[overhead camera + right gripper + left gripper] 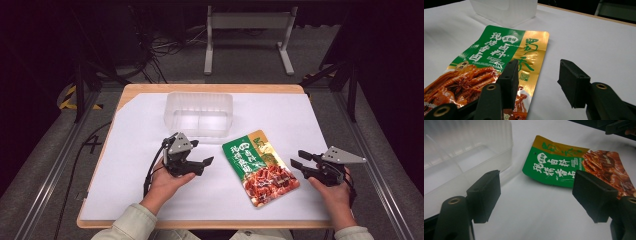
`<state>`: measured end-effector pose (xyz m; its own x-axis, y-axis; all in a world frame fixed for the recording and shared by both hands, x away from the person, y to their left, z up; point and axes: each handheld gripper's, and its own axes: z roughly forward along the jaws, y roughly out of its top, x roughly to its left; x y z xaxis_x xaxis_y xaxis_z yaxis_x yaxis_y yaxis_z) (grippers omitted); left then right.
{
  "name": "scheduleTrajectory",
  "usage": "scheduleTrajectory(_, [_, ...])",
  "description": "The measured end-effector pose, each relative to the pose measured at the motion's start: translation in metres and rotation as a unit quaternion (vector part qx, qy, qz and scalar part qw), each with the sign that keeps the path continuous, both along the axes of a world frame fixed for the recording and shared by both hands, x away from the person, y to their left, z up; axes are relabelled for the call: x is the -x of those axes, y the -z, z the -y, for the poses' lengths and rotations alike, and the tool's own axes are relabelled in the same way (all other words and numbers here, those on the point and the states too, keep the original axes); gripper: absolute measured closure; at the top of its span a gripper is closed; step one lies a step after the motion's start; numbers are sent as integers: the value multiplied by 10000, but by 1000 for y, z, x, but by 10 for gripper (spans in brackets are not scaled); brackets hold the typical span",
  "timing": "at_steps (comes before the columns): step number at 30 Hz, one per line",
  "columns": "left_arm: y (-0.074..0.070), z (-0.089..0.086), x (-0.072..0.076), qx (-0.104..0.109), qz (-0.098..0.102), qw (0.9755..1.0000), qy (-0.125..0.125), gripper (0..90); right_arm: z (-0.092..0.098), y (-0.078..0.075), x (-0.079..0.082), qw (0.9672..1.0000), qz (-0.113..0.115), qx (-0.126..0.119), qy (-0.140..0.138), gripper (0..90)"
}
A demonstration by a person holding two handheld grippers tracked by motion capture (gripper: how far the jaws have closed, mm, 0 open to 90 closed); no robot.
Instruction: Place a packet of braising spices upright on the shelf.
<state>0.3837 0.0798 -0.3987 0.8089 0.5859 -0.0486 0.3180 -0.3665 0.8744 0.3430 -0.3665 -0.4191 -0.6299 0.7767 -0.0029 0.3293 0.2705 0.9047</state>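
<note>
Snack pouch lying flat between two empty tools

The glossy green, gold and red-brown foil snack pouch (260,167) has white characters on its green part and a photo of braised food on the lower half; it lies flat and a bit skewed on the white paper sheet covering the wooden counter (295,89), right of the middle and nearer the front edge. The left tool (202,163) is just left of it, jaws spread wide with nothing between them. The right tool (298,159) sits at its right edge, jaws apart and gripping nothing. A clear, ribbed plastic tub (198,114) stands behind, toward the back edge.
</note>
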Motion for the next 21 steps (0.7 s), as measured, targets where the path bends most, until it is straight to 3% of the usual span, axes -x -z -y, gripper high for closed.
scheduleTrajectory(1, [2, 2, -2, -7, 89, 10000, 0, 242, 0, 0, 0, 10000, 6, -31, 15, 503])
scheduleTrajectory(3, [5, 7, -5, -42, 461, 9988, -135, 213, 1, 0, -1, 10000, 6, -47, 11, 501])
scheduleTrajectory(4, [6, 9, -7, 62, 500, 9986, -147, 214, 1, 0, -1, 10000, 14, -30, 12, 501])
scheduleTrajectory(6, [9, 14, -13, 376, 324, 9987, -80, 227, 1, 1, -2, 10000, -7, -40, 4, 500])
scheduleTrajectory(7, [9, 14, -13, 376, 324, 9987, -80, 232, 1, 1, -2, 10000, -7, -40, 4, 500])
scheduleTrajectory(11, [12, 23, -20, 518, -230, 9984, -74, 230, 2, 1, -2, 10000, -14, -55, -2, 500])
scheduleTrajectory(13, [15, 27, -23, 527, -320, 9980, -124, 219, 2, 1, -2, 10000, -13, -58, -8, 500])
scheduleTrajectory(16, [16, 31, -23, 455, -116, 9989, -94, 238, 2, 2, -2, 10000, -48, -74, -25, 501])
scheduleTrajectory(18, [17, 33, -24, 466, -127, 9988, -85, 234, 1, 2, -2, 9999, -48, -81, -46, 502])
scheduleTrajectory(20, [18, 35, -27, 528, -260, 9983, -33, 213, 1, 2, -2, 9999, -46, -77, -52, 502])
scheduleTrajectory(21, [20, 37, -29, 580, -442, 9973, -27, 194, 1, 2, -1, 10000, -43, -52, -60, 502])
